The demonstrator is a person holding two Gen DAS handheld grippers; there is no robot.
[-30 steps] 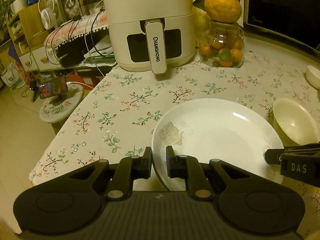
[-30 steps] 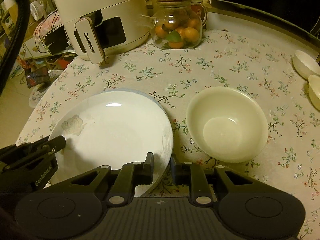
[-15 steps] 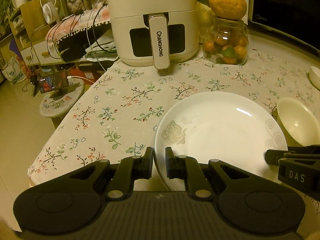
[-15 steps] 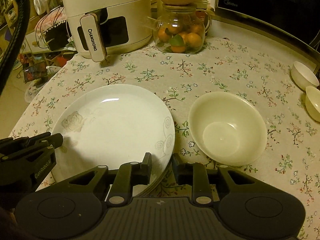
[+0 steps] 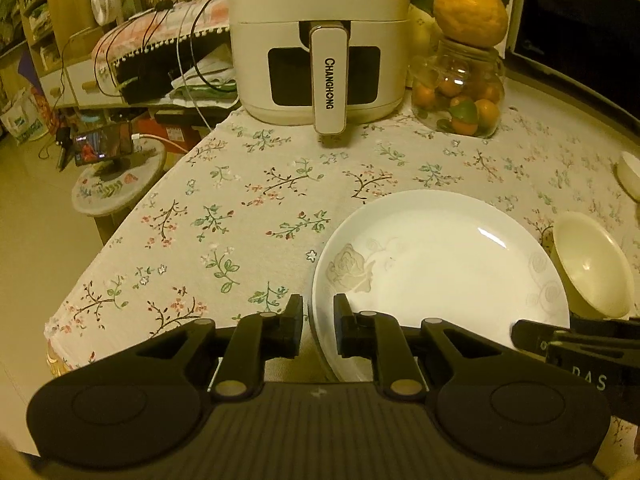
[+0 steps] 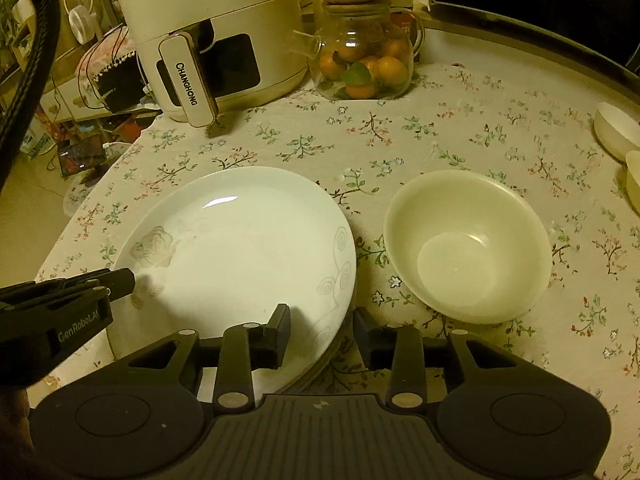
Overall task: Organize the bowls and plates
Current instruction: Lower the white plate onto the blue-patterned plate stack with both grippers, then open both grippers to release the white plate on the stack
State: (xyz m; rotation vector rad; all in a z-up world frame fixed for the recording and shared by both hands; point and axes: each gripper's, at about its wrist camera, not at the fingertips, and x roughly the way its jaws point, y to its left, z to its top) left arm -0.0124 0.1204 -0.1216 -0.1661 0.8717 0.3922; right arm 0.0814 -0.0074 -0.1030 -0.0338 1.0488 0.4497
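A white plate with a grey rose (image 5: 440, 272) lies on the floral tablecloth, on top of another plate whose rim shows under it (image 6: 320, 364). My left gripper (image 5: 318, 320) is shut on the plate's left rim. My right gripper (image 6: 322, 330) has opened and its jaws stand apart on either side of the plate's (image 6: 240, 248) right rim. A cream bowl (image 6: 468, 246) stands just right of the plate; it also shows in the left wrist view (image 5: 592, 268).
A white air fryer (image 5: 320, 40) and a glass jar of oranges (image 5: 460, 88) stand at the back. Two small bowls (image 6: 616, 132) sit at the far right edge. The table's left edge drops to the floor, with a stool (image 5: 116, 184) below.
The plate has come down onto the lower plate. My right gripper's jaws have spread apart from the rim. The left gripper stays shut on the rim.
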